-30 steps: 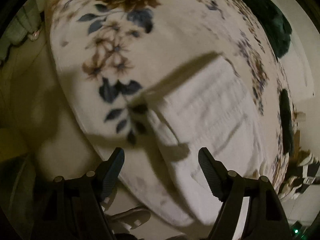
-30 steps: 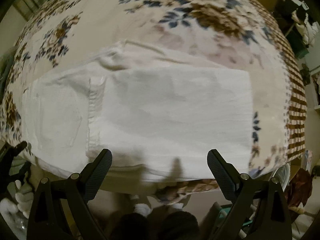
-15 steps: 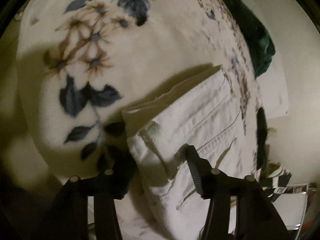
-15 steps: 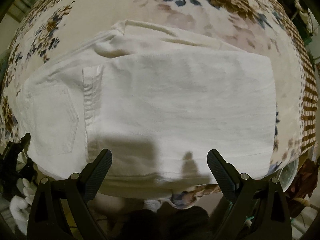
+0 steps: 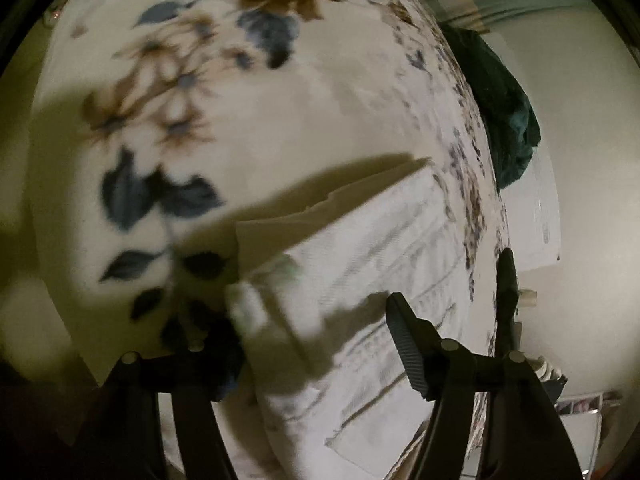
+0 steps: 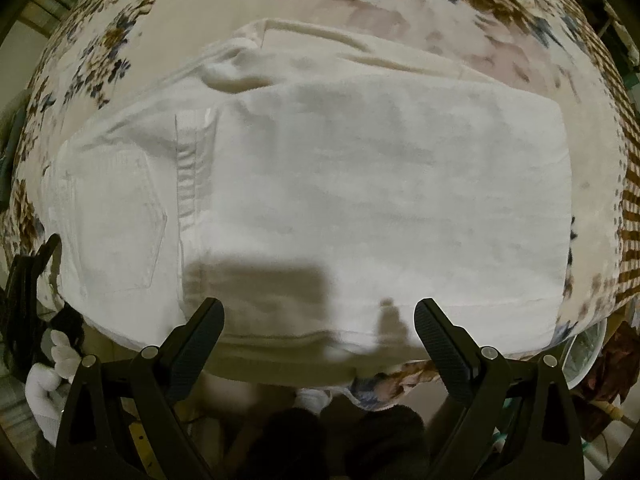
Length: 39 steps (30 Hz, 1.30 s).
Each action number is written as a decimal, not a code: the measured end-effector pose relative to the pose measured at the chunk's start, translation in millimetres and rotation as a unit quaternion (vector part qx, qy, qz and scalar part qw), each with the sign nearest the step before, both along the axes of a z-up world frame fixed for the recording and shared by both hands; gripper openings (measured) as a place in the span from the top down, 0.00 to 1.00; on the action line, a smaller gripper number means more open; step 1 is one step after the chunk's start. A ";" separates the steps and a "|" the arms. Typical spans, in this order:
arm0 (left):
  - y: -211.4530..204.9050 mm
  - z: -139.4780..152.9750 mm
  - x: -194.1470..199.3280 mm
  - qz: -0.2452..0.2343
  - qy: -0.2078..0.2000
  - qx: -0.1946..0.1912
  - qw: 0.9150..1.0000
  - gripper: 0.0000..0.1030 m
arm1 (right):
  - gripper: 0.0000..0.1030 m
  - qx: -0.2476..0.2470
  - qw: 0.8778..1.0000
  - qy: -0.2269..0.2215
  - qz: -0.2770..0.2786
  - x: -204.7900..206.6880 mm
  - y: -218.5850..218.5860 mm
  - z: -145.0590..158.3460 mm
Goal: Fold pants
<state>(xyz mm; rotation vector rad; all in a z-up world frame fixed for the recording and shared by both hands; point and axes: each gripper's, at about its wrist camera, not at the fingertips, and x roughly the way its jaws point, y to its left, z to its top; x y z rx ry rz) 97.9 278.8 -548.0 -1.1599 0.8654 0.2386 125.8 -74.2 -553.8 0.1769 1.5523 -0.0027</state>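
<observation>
White pants (image 6: 360, 208) lie folded on a floral blanket (image 6: 460, 8), legs doubled over the seat, back pocket at the left. My right gripper (image 6: 319, 342) is open, hovering over the near edge of the pants, touching nothing. In the left wrist view the waist end of the pants (image 5: 360, 280) fills the lower middle. My left gripper (image 5: 316, 340) straddles the waistband corner, with the right finger (image 5: 404, 336) over the cloth and the left finger dark and partly hidden beside it. The jaws stand apart around the fabric. The left gripper also shows in the right wrist view (image 6: 28, 276).
A dark green garment (image 5: 508, 120) lies at the far edge of the blanket (image 5: 200, 120). A striped brown border (image 6: 632, 208) runs along the blanket's right side. A gloved hand (image 6: 44, 380) shows at the lower left. Clutter and a clear bowl (image 6: 584, 352) sit past the bed's right corner.
My left gripper has come down onto the waistband corner, its jaws narrower than one second ago and wider than half a second ago. My right gripper has moved closer over the pants, still open.
</observation>
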 end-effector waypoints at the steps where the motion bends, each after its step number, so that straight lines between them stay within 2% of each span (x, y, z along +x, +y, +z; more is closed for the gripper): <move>1: -0.8 3.7 -1.9 -0.001 -0.012 -0.003 1.000 0.53 | 0.05 0.001 1.000 -0.001 0.000 -1.8 0.2 -0.6; 3: -4.8 16.9 -3.4 -0.007 -0.032 0.010 0.999 0.60 | 0.05 0.002 1.000 -0.003 0.004 -3.1 0.6 -0.9; 7: -9.2 32.8 -11.2 -0.016 -0.066 0.043 0.997 0.61 | 0.05 0.002 1.000 0.003 0.009 -4.7 0.7 -4.3; 9: -7.6 25.5 -11.2 -0.015 -0.049 0.059 0.997 0.61 | 0.05 0.002 1.000 0.004 0.010 -4.4 0.1 -5.7; 10: -3.7 16.4 -10.1 -0.013 -0.031 0.054 0.998 0.60 | 0.05 0.002 1.000 0.005 0.011 -4.0 -0.1 -6.3; 11: 1.3 8.0 -10.4 -0.008 -0.015 0.040 0.999 0.58 | 0.05 0.002 1.000 0.005 0.011 -3.4 -0.3 -6.7; 13: 12.7 -5.3 -12.0 0.005 -0.010 -0.001 1.000 0.57 | 0.05 0.002 1.000 0.005 0.012 -1.3 0.5 -7.1; 15: 15.2 -4.4 -11.5 0.000 -0.010 0.005 1.000 0.57 | 0.05 -0.003 1.000 0.008 0.007 0.0 0.8 -8.0; 19: 17.3 8.3 -10.3 -0.018 0.014 0.042 0.999 0.56 | 0.05 0.007 1.000 0.015 0.006 3.2 0.3 -9.6; 20: 20.8 15.2 -12.0 -0.012 0.016 0.061 0.998 0.54 | 0.05 0.005 1.000 0.019 -0.001 4.0 1.6 -10.5; 22: 31.4 23.0 -9.9 -0.005 0.006 0.088 0.996 0.37 | 0.05 0.009 1.000 0.020 -0.002 4.8 3.8 -10.5; 25: 49.8 11.5 7.3 -0.037 -0.012 0.062 0.997 0.34 | 0.05 0.011 1.000 0.016 0.003 6.7 9.1 -8.0; 26: 55.0 5.1 19.4 -0.068 -0.020 0.046 0.996 0.33 | 0.05 0.013 1.000 0.015 0.003 7.4 10.2 -7.2; 29: 65.3 -1.3 42.6 -0.149 -0.042 0.009 0.988 0.31 | 0.05 0.016 1.000 0.013 0.003 9.1 11.0 -5.4; 32: 75.1 -2.0 47.6 -0.193 -0.035 -0.026 0.980 0.31 | 0.05 0.018 1.000 0.012 -0.001 11.1 10.1 -3.2; 37: 75.5 12.6 -2.5 -0.131 -0.027 -0.031 0.990 0.31 | 0.05 0.027 0.999 0.021 -0.023 8.9 3.3 -9.7; 39: 69.7 2.1 -33.0 -0.088 -0.030 -0.076 0.993 0.31 | 0.05 0.030 0.999 0.024 -0.027 8.3 4.1 -10.6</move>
